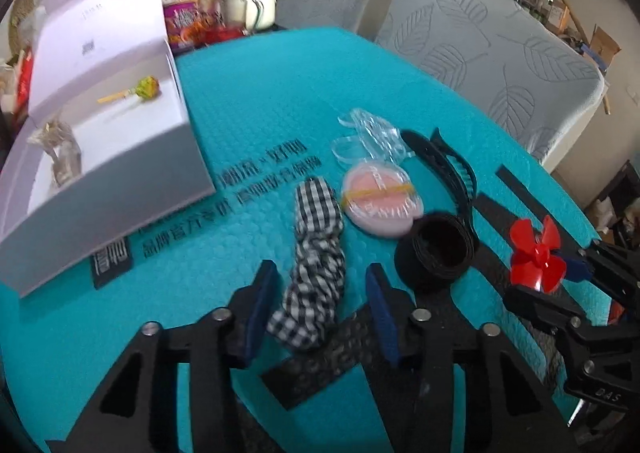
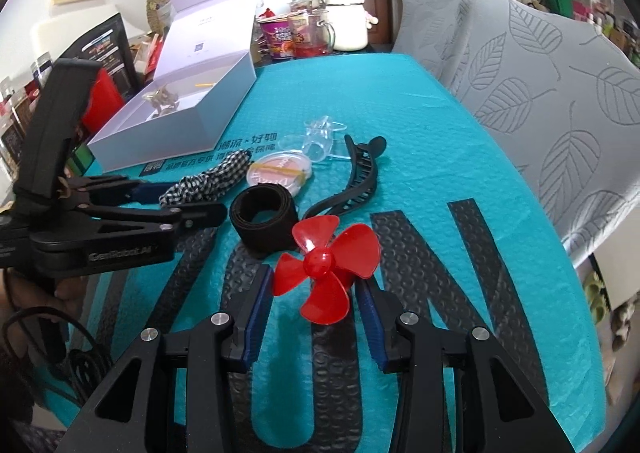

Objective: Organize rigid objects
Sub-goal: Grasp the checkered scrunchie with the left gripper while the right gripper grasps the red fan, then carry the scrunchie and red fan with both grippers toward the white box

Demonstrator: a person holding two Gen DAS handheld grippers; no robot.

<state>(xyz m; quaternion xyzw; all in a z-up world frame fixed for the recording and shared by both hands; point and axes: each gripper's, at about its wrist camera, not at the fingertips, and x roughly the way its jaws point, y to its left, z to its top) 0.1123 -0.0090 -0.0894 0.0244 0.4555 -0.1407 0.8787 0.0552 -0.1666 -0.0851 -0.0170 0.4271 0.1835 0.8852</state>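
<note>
Red propeller point(image 2: 326, 265) clamped in downward-tilted right tongs point(image 2: 316, 305).

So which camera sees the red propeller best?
The right wrist view: the red propeller sits whole in the middle, all its blades showing, between the right gripper's fingers. The left wrist view shows it small, at the right edge, partly hidden by that gripper.

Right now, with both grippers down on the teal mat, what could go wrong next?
1. The right gripper has the red propeller between its jaws by thin blades; it may twist or slip out when lifted.
2. The left gripper closes around the soft checkered scrunchie, which may sag free on the way to the white box.
3. The black strap roll lies close by and could get nudged.
</note>
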